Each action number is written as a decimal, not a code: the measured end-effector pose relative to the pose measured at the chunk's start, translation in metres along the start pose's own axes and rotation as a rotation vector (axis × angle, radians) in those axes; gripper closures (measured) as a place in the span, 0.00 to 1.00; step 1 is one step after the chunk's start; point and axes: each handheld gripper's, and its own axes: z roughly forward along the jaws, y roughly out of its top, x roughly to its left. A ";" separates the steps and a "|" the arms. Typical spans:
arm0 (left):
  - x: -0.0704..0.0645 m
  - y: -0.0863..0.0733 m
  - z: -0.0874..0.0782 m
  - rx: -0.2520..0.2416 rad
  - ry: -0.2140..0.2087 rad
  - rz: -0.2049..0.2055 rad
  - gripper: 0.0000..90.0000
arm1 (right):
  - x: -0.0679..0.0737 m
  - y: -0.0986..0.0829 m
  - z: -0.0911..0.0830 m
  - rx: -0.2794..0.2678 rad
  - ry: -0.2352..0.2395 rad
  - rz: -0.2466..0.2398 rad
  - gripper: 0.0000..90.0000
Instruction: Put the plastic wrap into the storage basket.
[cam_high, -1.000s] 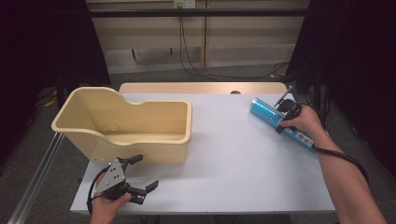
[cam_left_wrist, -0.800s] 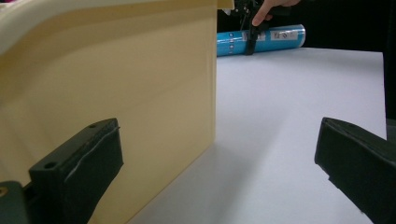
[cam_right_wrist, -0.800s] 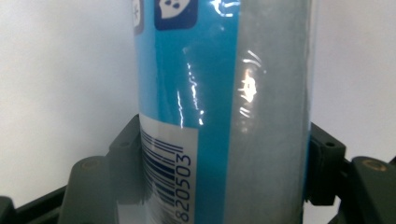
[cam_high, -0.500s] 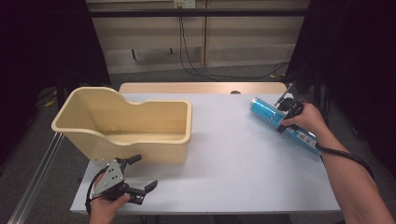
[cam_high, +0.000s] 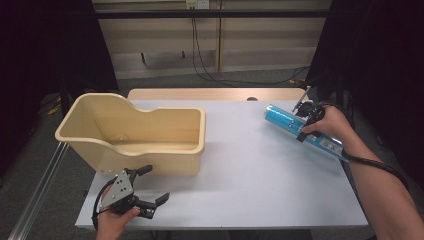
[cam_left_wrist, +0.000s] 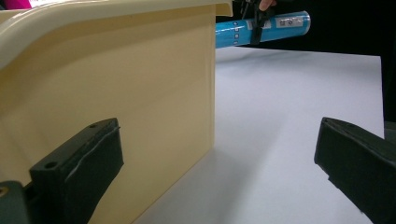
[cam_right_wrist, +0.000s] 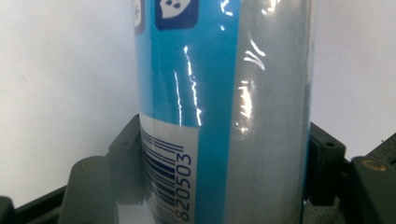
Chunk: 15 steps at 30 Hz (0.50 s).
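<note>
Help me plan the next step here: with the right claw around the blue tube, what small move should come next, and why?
Probably lift the blue tube slightly and carry it left toward the beige bin. The right claw is shut on the tube, its jaws pressed against both sides in the right gripper view. The bin stands open-topped on the white table, while the left claw waits open beside it.

White rectangular table (cam_high: 260, 175) bearing a cream plastic tub (cam_high: 145, 135) at left, blue cylindrical tube (cam_high: 302, 132) at right edge.
</note>
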 end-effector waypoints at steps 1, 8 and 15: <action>0.000 0.000 0.000 -0.003 0.001 0.000 0.01 | 0.001 0.001 -0.002 0.001 0.000 -0.012 0.36; 0.000 0.001 -0.001 -0.006 0.002 -0.002 0.01 | 0.013 0.011 -0.017 -0.001 0.017 -0.062 0.36; 0.000 0.001 -0.001 -0.011 -0.001 -0.004 0.01 | 0.024 0.023 -0.034 0.000 0.020 -0.095 0.36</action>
